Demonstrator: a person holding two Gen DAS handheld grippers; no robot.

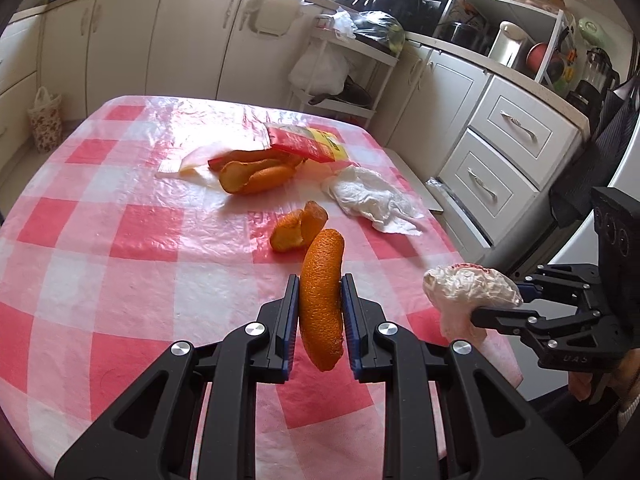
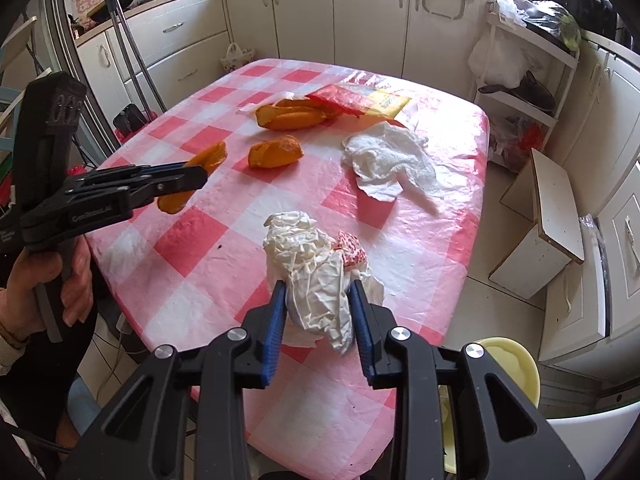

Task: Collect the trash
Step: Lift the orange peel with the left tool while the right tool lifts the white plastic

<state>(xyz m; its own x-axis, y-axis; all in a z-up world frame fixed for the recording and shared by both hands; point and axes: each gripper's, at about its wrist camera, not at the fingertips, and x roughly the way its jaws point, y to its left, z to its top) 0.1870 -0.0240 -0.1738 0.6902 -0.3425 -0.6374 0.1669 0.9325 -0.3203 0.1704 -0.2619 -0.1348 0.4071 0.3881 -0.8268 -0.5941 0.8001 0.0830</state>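
My left gripper (image 1: 320, 284) is shut on a long orange peel (image 1: 322, 300) and holds it above the checked tablecloth (image 1: 120, 240); it also shows in the right wrist view (image 2: 192, 178) with the peel (image 2: 208, 160). My right gripper (image 2: 318, 292) is shut on a crumpled white paper wad (image 2: 316, 272) above the table's near edge; it shows in the left wrist view (image 1: 496, 304) with the wad (image 1: 468, 286). On the table lie a small peel piece (image 2: 274, 152), a peel pile (image 2: 292, 116), a red and yellow wrapper (image 2: 360, 100) and a crumpled white tissue (image 2: 388, 160).
A pale yellow bin (image 2: 510, 368) stands on the floor below the table's right near corner. A white stool (image 2: 548, 224) stands to the table's right. A shelf cart (image 1: 344, 72) with bags is behind the table. Cabinets line the walls.
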